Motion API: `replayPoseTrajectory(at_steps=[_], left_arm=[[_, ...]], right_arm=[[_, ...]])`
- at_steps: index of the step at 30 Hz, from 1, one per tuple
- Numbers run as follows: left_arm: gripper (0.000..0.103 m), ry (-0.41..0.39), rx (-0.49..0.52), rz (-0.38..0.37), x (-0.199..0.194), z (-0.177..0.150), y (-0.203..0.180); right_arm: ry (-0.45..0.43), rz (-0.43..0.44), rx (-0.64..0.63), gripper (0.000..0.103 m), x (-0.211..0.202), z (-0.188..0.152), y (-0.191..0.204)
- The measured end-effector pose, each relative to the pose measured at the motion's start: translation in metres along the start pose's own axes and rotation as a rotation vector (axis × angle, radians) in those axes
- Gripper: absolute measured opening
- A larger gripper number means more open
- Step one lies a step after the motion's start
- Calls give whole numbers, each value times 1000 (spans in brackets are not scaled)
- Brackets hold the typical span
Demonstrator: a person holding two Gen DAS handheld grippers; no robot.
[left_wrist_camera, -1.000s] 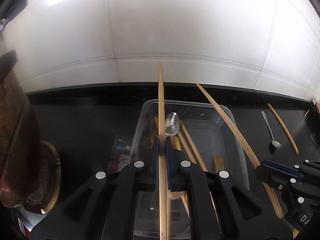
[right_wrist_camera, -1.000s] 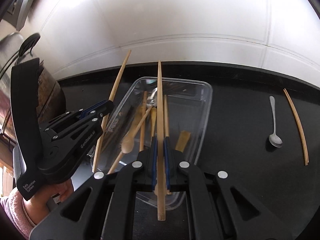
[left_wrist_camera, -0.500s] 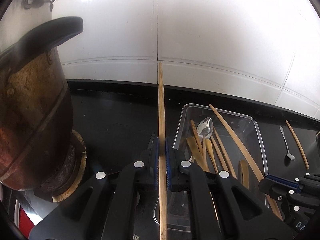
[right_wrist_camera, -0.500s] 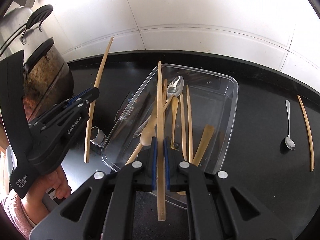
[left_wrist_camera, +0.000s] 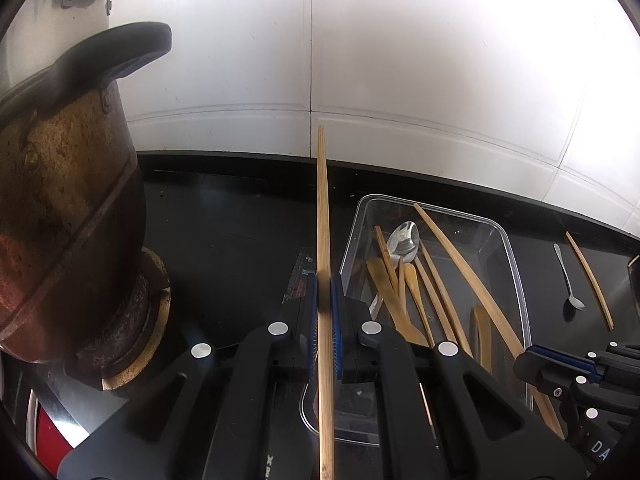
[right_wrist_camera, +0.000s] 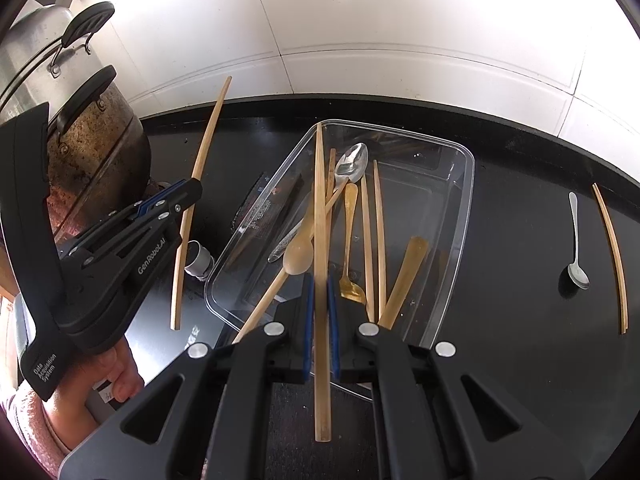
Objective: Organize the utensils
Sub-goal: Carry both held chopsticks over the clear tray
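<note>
Two handheld tools work over a black worktop (right_wrist_camera: 500, 208) against a white tiled wall. The left tool (left_wrist_camera: 325, 304) is clenched on a long bamboo chopstick (left_wrist_camera: 323, 216), held in the air to the left of a clear plastic tray (left_wrist_camera: 516, 280). The right tool (right_wrist_camera: 320, 308) is clenched on a second chopstick (right_wrist_camera: 320, 200), which hangs over the tray's left half.

In the tray lie a metal spoon (right_wrist_camera: 352, 166), a wooden spoon (right_wrist_camera: 298, 258), a gold-coloured fork (right_wrist_camera: 350, 240), several more chopsticks and a flat wooden piece; where they overlap, it is hard to tell them apart. Their near ends are hidden behind the tool bodies. A small metal spoon (right_wrist_camera: 578, 240) and a loose chopstick (right_wrist_camera: 612, 256) lie on the worktop well right of the tray, close to each other.

At the far left a scorched, rust-brown pot (left_wrist_camera: 60, 216) with a black handle is cut off by the picture's edge. A printed dark card just left of the tray is too blurred to read. A hand under the left tool shows only in part.

Compared with a second ago, the left tool has swung left: its chopstick was over the tray and now stands outside it, and the pot fills more of that view. Both tools grip as before.
</note>
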State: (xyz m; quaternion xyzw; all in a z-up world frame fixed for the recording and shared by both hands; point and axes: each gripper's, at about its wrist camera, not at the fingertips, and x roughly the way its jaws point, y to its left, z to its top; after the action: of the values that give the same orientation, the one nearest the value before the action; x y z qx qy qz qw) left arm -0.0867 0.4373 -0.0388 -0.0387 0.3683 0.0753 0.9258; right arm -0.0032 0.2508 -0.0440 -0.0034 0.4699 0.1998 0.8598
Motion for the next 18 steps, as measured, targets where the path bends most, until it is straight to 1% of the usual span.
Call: replayPoseTrajectory(at_steps=[15,18], left_arm=[[5,18,4,-19,7,2,-12],[5,31,8,-43,13,3,-16]], right_arm=[[-1,-13,32,7,2,2,-15],[-9,-19,63,7,1,5,-24]])
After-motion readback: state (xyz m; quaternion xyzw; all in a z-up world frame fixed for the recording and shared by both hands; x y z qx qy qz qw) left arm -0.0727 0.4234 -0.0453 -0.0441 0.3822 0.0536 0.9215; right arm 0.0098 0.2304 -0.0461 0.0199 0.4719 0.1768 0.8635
